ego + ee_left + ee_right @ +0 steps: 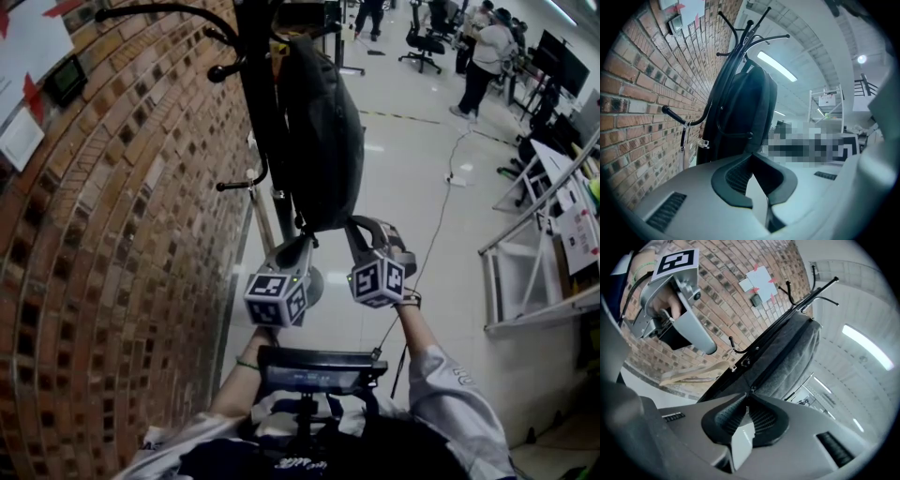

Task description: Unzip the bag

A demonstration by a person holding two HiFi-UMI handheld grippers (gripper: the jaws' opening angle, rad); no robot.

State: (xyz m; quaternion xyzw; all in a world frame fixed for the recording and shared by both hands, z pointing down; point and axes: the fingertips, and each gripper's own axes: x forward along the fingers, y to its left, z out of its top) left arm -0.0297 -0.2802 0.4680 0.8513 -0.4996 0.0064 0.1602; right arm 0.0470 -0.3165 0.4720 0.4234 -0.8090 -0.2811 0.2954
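Right gripper view: tongs point(749, 397) seemingly pinch bag point(790, 357).

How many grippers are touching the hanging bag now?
2. The left gripper pinches the bag's bottom edge on the brick wall's side; the right gripper, beside it, grips the bag at its zipper's lower end.

No readable text, labels or numbers — wall papers point(23, 42) blurred

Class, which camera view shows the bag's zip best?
The right gripper view: the zip runs up the bag from the closed tips of the right hand-held gripper. The left gripper view and the head view show the bag but no clear zip.
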